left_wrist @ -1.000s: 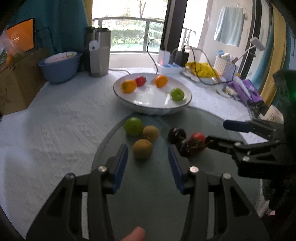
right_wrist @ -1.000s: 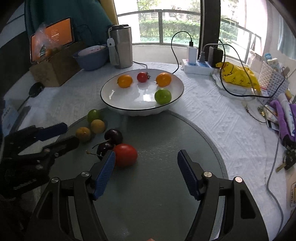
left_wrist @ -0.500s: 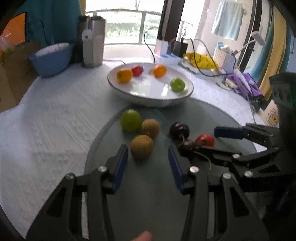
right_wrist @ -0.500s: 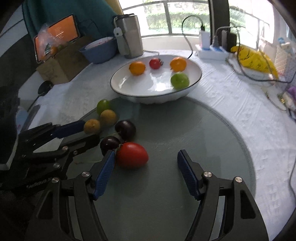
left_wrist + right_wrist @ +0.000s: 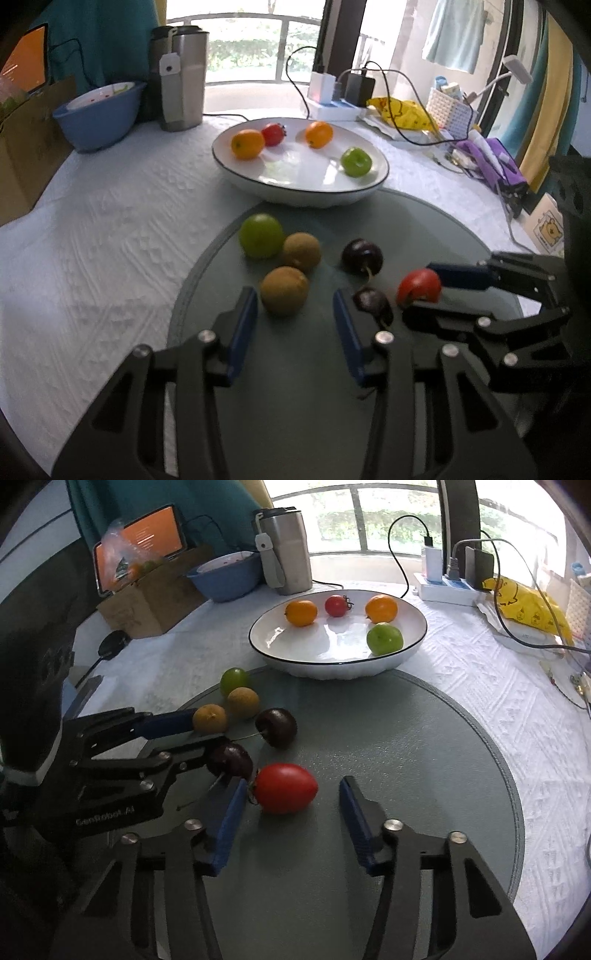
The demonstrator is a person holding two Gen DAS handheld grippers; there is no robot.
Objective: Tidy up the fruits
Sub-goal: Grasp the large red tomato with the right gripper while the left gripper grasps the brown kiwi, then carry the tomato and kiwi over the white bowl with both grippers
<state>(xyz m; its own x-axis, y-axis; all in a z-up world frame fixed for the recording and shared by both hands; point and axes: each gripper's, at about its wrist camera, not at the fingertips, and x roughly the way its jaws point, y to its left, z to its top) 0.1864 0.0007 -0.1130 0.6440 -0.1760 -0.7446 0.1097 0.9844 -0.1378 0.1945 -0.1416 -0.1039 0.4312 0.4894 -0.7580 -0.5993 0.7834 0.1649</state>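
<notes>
Red tomato at lower centre of right wrist view, long axis crosswise, between spread right gripper fingers, nearer the left one; left gripper likewise agape just short of brown fruit

Left claw and right claw: black skeletal plastic frames fitted with blue finger pads, silver screws. White "GenRobot.AI" lettering seen on left body.
</notes>
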